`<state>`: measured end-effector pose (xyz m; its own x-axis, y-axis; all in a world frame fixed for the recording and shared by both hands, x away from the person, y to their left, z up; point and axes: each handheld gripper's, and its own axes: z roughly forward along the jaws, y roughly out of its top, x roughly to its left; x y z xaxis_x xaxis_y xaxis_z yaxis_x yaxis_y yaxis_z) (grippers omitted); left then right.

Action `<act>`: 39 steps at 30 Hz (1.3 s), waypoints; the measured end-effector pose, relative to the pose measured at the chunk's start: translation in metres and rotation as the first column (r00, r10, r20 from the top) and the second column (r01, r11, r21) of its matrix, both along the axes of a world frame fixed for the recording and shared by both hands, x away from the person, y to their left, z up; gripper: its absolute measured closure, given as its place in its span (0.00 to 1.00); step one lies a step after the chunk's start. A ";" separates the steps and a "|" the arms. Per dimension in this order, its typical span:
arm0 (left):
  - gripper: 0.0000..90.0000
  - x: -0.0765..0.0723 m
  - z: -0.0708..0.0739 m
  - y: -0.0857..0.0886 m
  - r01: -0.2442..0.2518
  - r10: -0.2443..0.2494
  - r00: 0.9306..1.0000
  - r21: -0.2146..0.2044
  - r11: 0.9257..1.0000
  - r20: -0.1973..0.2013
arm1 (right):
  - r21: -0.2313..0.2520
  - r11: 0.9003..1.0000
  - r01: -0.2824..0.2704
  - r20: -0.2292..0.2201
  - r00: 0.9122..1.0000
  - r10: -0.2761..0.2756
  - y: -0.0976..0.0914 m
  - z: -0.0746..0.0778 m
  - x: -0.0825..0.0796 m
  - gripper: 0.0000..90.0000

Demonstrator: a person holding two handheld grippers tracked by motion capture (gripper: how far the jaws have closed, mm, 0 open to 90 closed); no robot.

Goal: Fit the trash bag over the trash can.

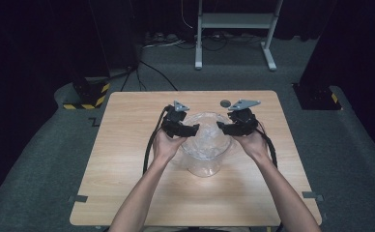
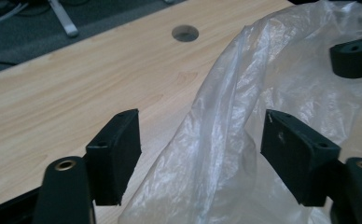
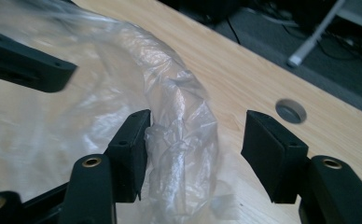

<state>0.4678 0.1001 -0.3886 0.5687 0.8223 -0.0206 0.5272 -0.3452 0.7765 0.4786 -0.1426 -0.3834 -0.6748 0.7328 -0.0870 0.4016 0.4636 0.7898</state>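
Your clear plastic bag (image 1: 204, 145) stands in the middle of the bench (image 1: 127, 145), just before the round hole (image 1: 224, 103). Your left gripper (image 2: 200, 154) has its fingers apart around the bag's left rim. Your right gripper (image 3: 195, 154) has its fingers apart too, with the crumpled right rim touching one finger (image 3: 132, 149).

Each black hand-held gripper (image 1: 190, 129) carries a grey three-cornered plate (image 1: 180, 106) and a trailing cable (image 1: 149, 145).
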 end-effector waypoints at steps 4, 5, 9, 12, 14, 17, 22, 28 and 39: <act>0.22 0.001 0.003 0.002 0.006 -0.006 1.000 -0.024 1.000 -0.008 | 0.096 0.994 -0.053 0.044 0.998 0.049 -0.009 0.008 -0.018 0.47; 0.21 0.002 0.003 0.002 0.005 -0.005 1.000 -0.018 1.000 -0.010 | 0.103 0.993 -0.058 0.048 0.997 0.054 -0.010 0.009 -0.021 0.46; 0.16 0.003 0.004 -0.003 0.011 -0.010 1.000 0.002 1.000 -0.015 | 0.125 0.987 -0.104 0.069 0.993 0.096 -0.013 0.011 -0.032 0.46; 0.15 0.005 0.002 -0.007 0.011 -0.011 0.999 0.025 1.000 -0.035 | 0.136 0.974 -0.182 0.057 0.983 0.176 -0.013 0.010 -0.041 0.46; 0.14 0.008 0.000 -0.011 0.009 -0.006 0.999 0.053 0.999 -0.053 | 0.131 0.960 -0.247 0.030 0.969 0.245 -0.009 0.008 -0.046 0.47; 0.14 0.015 -0.005 -0.014 0.003 0.004 0.996 0.081 0.997 -0.085 | 0.116 0.941 -0.318 -0.001 0.947 0.320 -0.003 0.003 -0.052 0.47; 0.17 0.025 -0.015 -0.013 -0.032 0.044 0.991 0.096 0.995 -0.125 | 0.146 0.904 -0.403 -0.086 0.905 0.417 0.004 -0.010 -0.055 0.49; 0.17 0.034 -0.022 -0.008 -0.042 0.049 0.982 0.042 0.998 -0.184 | 0.191 0.872 -0.451 -0.109 0.873 0.476 0.005 -0.013 -0.061 0.54; 0.19 0.019 -0.007 -0.005 0.016 -0.016 0.994 0.001 1.000 -0.104 | 0.213 0.899 -0.383 -0.031 0.917 0.398 0.002 -0.008 -0.067 0.52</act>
<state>0.4870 0.0953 -0.3959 0.5765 0.8133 -0.0787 0.5998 -0.3558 0.7167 0.4113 -0.1408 -0.3909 -0.9090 0.4065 0.0921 0.2799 0.4314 0.8576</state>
